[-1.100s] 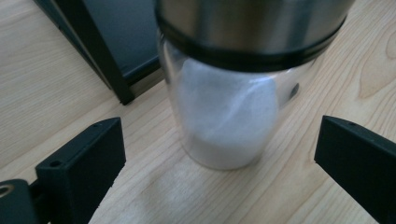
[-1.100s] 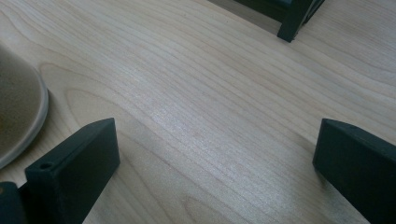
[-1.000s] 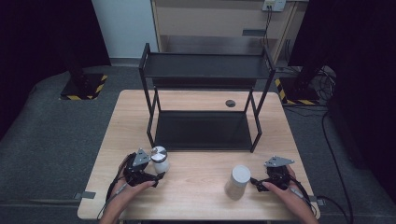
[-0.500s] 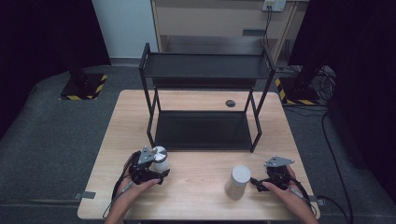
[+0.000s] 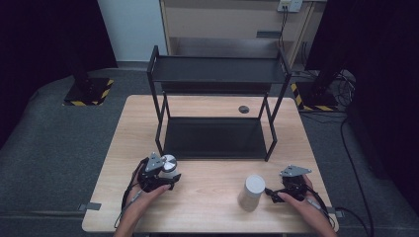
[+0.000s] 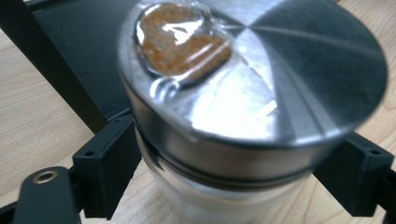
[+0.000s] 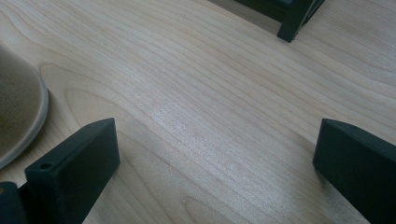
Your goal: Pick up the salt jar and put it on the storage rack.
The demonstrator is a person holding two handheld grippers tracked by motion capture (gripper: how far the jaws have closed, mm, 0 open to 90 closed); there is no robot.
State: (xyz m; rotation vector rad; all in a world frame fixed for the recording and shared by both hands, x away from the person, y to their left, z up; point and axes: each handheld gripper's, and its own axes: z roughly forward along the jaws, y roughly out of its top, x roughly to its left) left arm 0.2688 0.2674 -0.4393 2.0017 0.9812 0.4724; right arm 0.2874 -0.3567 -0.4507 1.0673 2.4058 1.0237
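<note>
A glass jar [image 5: 170, 163] with a shiny metal lid [image 6: 261, 84] stands on the wooden table [image 5: 212, 217] at the front left. My left gripper [image 5: 168, 174] has just been closing, and its jaws now flank the jar's body [image 6: 224, 196] under the lid, with the pads touching its sides. My right gripper [image 5: 270, 192] rests at the front right, open, with bare wood between its jaws [image 7: 212, 163]. A beige cylindrical canister [image 5: 252, 192] stands just left of it, and its edge [image 7: 18, 112] shows beside the left jaw.
A black two-tier metal rack [image 5: 217, 74] stands across the back half of the table, its lower shelf [image 5: 212, 138] just behind the jar. A small dark round disc [image 5: 243, 109] lies behind the rack. A rack foot [image 7: 292, 23] shows ahead of the right gripper.
The left gripper has shifted slightly right onto the jar and its jaws have closed around it. The right gripper and the canister have stayed put.
</note>
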